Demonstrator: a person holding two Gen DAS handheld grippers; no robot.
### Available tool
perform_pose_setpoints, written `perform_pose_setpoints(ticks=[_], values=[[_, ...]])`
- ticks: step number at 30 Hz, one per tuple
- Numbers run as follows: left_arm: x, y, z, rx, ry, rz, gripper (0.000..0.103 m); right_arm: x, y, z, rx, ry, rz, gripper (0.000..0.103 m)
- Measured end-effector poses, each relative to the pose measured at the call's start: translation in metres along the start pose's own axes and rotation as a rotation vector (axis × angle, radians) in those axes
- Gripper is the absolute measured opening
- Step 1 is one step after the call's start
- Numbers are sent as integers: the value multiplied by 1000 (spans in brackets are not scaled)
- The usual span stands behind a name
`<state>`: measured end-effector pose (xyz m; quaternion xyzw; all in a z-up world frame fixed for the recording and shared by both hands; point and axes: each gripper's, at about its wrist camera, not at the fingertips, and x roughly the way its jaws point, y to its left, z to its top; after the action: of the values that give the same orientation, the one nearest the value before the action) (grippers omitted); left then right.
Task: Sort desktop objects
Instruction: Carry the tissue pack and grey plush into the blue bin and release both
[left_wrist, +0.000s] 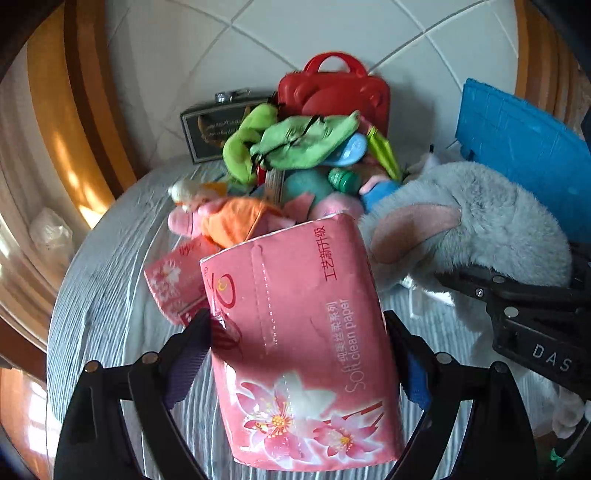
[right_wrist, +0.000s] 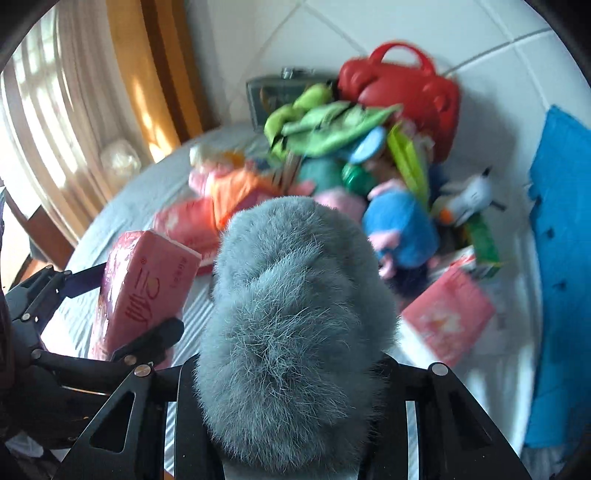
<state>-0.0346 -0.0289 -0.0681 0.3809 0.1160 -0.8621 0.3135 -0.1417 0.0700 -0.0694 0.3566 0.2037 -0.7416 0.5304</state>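
Observation:
My left gripper (left_wrist: 299, 325) is shut on a pink tissue pack (left_wrist: 303, 332) printed with flowers and holds it above the striped cloth. It also shows in the right wrist view (right_wrist: 147, 291), held by the left gripper (right_wrist: 122, 314). My right gripper (right_wrist: 288, 369) is shut on a grey furry plush toy (right_wrist: 291, 325), whose fur hides the fingertips. The plush (left_wrist: 472, 221), with a pink ear, shows at the right of the left wrist view, with the right gripper (left_wrist: 524, 314) beside it.
A pile of toys lies at the back: a green cloth toy (left_wrist: 295, 140), an orange-and-pink plush (left_wrist: 229, 221), a red plastic case (left_wrist: 340, 92), a blue plush (right_wrist: 402, 229). A second pink tissue pack (right_wrist: 447, 317) lies right. A blue board (left_wrist: 524, 147) stands at the right.

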Motion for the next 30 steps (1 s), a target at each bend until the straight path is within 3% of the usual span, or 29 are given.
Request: perform_pose_setpoints(ticks=[9,13,22,26,30], values=[[-61,-89,74,88,-234,-114,89,-131,-66,31,66,-313,-200,37],[-87,-143,105,134,-323,-168,89,-183,-102,31,99,-407,-295,37],[-123,-276,156,232,-419,-251,89,-266,-212,17,184,-501,-476,37],[-135,-335,181,250,-434,-299,90,-288,-281,14,236,-481,-524,37],[-138,-392,199,260,-388,-351,91,-293,-341,12,287,-425,-531,37]])
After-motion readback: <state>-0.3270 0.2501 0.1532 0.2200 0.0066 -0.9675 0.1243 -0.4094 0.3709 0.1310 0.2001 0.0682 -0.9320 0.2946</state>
